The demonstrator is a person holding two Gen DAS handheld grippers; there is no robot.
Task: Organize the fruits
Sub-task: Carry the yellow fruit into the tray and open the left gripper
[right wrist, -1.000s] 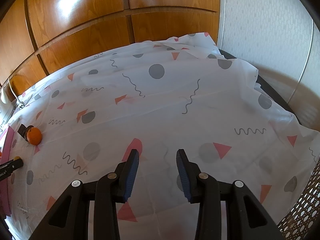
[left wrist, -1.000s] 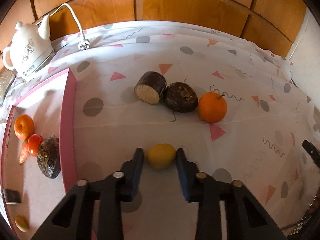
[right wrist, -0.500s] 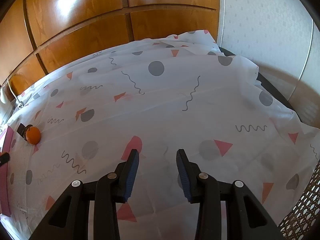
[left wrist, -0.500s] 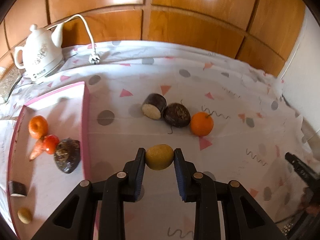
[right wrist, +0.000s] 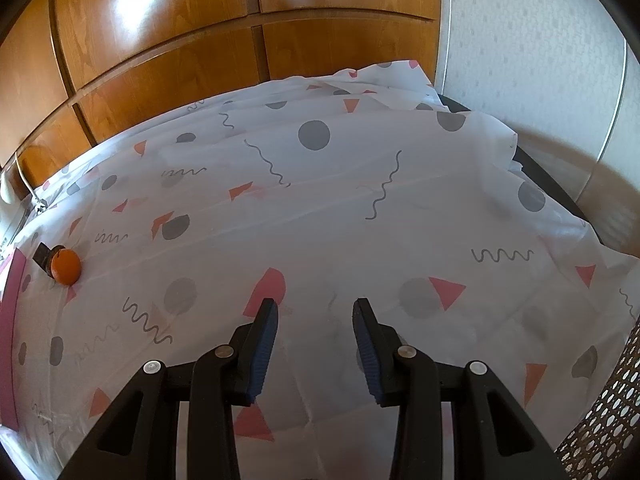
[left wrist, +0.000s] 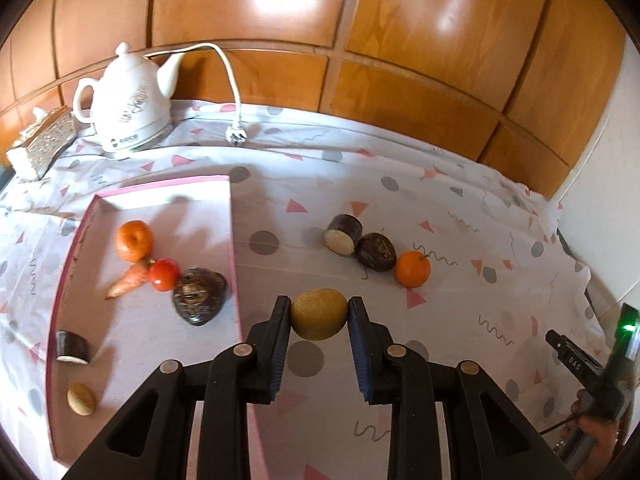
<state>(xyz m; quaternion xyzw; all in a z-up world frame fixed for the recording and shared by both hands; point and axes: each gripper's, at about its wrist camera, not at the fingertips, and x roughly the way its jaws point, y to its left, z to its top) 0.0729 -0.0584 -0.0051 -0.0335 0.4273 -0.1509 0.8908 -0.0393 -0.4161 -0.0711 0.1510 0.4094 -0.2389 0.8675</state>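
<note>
Left gripper [left wrist: 319, 314] clamped on yellow fruit [left wrist: 319, 314], pink tray [left wrist: 235, 264] at nine o'clock. Right gripper [right wrist: 315, 318] spread, holding nothing.

Glossy wooden panels [left wrist: 360, 40] back a table draped in patterned cloth [right wrist: 360, 208].
</note>
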